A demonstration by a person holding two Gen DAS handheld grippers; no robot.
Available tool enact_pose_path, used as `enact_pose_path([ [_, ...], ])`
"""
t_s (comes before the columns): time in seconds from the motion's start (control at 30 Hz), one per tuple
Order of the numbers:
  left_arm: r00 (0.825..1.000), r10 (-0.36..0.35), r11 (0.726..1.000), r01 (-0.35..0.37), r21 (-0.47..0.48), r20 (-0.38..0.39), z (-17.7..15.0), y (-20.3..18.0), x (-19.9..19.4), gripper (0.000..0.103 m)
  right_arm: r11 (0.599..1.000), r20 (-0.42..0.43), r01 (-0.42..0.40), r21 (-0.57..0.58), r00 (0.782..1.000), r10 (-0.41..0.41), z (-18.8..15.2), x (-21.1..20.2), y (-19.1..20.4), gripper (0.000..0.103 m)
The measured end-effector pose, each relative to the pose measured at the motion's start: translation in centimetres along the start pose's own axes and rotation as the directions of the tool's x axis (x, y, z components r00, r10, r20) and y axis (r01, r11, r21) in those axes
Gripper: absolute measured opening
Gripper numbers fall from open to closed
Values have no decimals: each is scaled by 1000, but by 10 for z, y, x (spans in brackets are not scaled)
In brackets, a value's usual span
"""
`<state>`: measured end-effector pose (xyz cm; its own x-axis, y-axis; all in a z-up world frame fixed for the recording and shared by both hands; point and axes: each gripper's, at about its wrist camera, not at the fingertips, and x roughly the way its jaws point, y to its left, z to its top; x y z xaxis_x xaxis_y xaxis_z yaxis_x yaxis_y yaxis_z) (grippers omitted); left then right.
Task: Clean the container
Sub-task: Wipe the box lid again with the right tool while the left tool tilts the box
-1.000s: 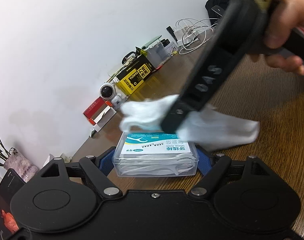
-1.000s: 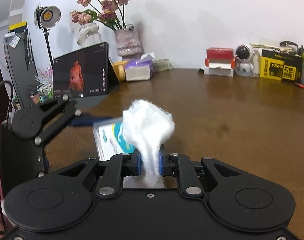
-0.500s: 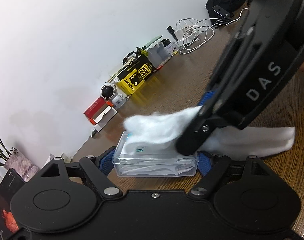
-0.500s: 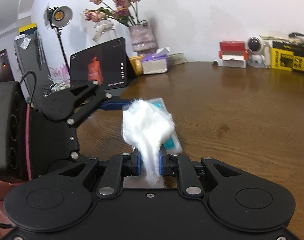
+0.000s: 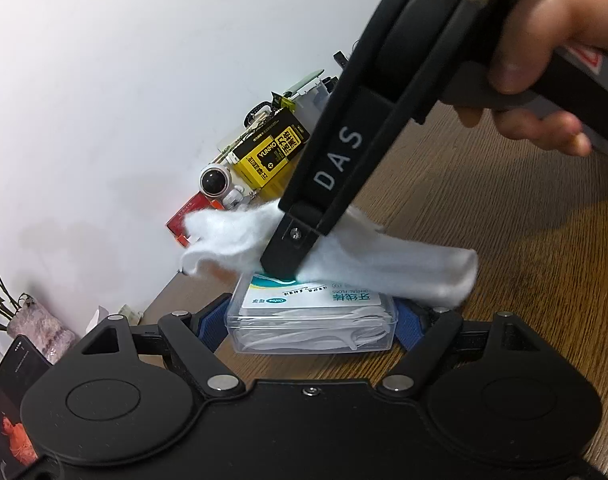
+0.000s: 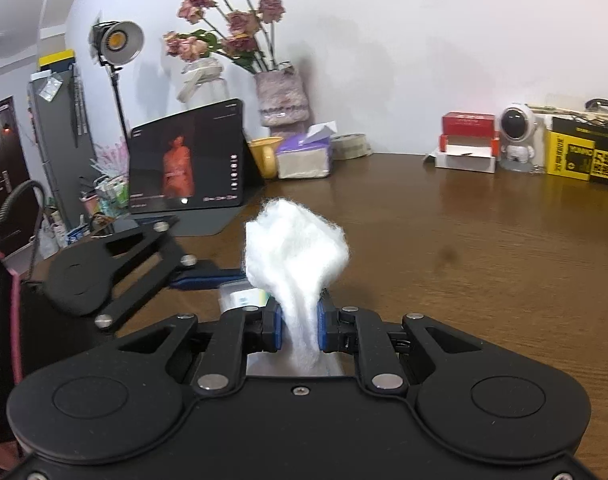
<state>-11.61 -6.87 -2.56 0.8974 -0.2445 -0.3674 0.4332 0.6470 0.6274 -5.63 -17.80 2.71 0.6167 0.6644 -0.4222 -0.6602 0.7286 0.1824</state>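
The left gripper (image 5: 311,322) clamps the clear floss box (image 5: 309,326) by its two short ends, the box resting on the wooden table (image 5: 523,240); the blue pads are mostly hidden behind the box. From above, the right gripper (image 5: 282,268) presses a white cloth (image 5: 383,260) onto the lid, covering the label's far edge, its fingertips buried in the cloth. In the right wrist view the jaws are pinched narrow on the cloth (image 6: 296,248), which blocks nearly all of the box (image 6: 242,296). A hand (image 5: 543,52) grips the right handle, cut off at the frame. Farther back stand a tablet (image 6: 186,168), a tissue pack (image 6: 304,158), a vase (image 6: 282,98), an astronaut figure (image 6: 517,136) and a yellow box (image 6: 583,156), its right end cut off.
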Motion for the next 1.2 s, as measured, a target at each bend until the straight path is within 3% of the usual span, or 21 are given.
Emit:
enact_pose_path([
  [0.47, 1000, 3, 1000, -3, 3, 2, 2, -3, -3, 80, 997, -66, 53, 55, 997, -49, -36, -23, -12, 17],
  [0.53, 1000, 7, 1000, -7, 5, 3, 1, -20, -13, 80, 998, -75, 42, 51, 996, -38, -38, -25, -8, 17],
  [0.57, 1000, 6, 1000, -6, 4, 2, 1, -7, -3, 80, 998, -75, 36, 42, 997, -33, -39, -25, -4, 17],
  [0.93, 1000, 13, 1000, -13, 2, -3, -1, 0, 1, 80, 999, -28, -28, 24, 999, 29, -30, -23, 13, 17],
  [1.2, 1000, 13, 1000, -13, 2, -3, -1, -2, 1, 80, 999, 10, -7, -45, 1000, 8, -10, -11, 28, 17],
])
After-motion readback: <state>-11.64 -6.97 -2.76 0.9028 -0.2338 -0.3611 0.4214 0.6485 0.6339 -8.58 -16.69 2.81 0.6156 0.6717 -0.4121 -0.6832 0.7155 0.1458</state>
